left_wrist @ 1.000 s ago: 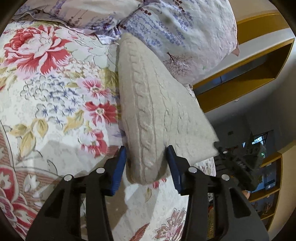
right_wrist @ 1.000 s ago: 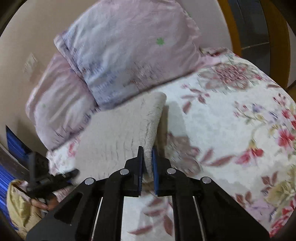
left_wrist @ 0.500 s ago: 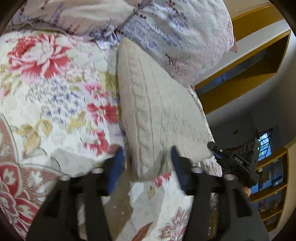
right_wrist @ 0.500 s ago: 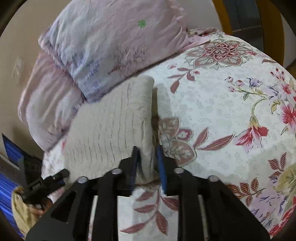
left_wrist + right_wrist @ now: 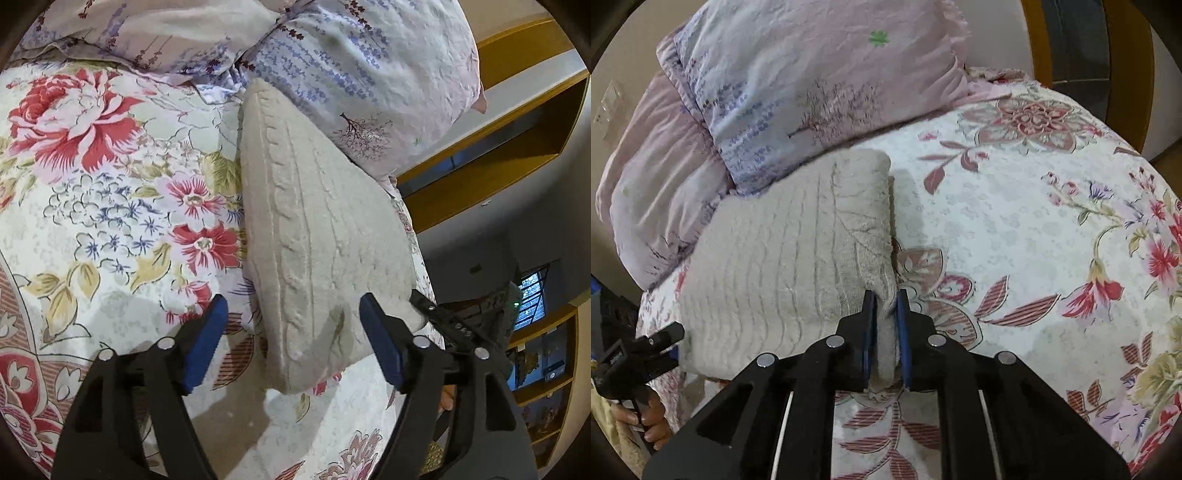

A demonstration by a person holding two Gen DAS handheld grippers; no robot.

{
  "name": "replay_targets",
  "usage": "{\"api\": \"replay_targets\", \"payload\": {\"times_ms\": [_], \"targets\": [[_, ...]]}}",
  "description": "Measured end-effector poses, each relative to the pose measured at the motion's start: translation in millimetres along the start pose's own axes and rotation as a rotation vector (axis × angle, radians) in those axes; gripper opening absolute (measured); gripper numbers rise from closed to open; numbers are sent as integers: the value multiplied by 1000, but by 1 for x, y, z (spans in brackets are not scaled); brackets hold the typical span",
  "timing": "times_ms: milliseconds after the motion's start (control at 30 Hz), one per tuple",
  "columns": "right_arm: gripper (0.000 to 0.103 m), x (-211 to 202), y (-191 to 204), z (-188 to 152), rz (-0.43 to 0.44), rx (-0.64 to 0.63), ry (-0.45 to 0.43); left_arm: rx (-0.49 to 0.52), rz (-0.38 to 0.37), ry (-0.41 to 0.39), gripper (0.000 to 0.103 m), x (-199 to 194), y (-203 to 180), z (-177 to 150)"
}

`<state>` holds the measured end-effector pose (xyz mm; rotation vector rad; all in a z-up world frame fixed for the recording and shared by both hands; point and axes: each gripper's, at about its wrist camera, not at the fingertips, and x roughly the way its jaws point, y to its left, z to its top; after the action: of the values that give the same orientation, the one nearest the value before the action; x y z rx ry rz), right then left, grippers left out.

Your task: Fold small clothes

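Knitwear is the job here: a cream cable-knit garment, already doubled into a thick pad, lies on the floral bedspread with its far edge pushed up against the lilac pillows.

From the left wrist view, the left gripper straddles the near corner of the knit with its jaws opening; the blue pads stand clear on either side, so nothing is pinched there. From the right wrist view, the right gripper has its jaws closing on a bunched corner of the same garment, and the fabric sits squeezed between the pads (a narrow tuft shows between them, so this reads as a real grip).

My judgement is that the step in hand is settling the fold: one side let go, the other about to place or adjust its corner. To do it well:

- Draw the left gripper straight back, so an open pad does not snag the cable ribs and drag the top layer askew.
- Lay the right corner down squarely over the layer beneath, edges matched, before letting go.
- Keep the pull light, since thick knit stretches and springs back, which would skew the fold.
- Release only once the corner rests flat on the bedspread; dropped from above, it may flop open.
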<state>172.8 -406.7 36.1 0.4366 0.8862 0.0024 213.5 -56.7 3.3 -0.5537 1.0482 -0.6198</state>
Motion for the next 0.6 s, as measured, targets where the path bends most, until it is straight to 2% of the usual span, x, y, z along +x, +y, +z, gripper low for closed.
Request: {"api": "replay_targets", "payload": {"times_ms": [67,167,267,333,467,500,567,600], "targets": [[21,-13,5,1,13,-15,-62,5,-4,-5,77,0,-1,1],[22,-24,20,-3,73,-88,-107,3,-15,-1,77,4,-2,4],[22,-10,31,-9,75,-149,-44,-2,-26,7,77,7,-1,5],[22,13,31,-15,46,-159,51,-5,-30,11,77,8,-2,5],[23,12,29,-11,82,-138,61,1,-29,6,81,6,-3,7],[29,10,27,-8,100,-120,62,3,-29,3,81,5,-3,9],[46,2,19,2,144,-61,42,1,-29,-6,83,3,-3,12],[63,-5,13,9,151,-26,7,0,-30,-11,84,2,-3,14]]}}
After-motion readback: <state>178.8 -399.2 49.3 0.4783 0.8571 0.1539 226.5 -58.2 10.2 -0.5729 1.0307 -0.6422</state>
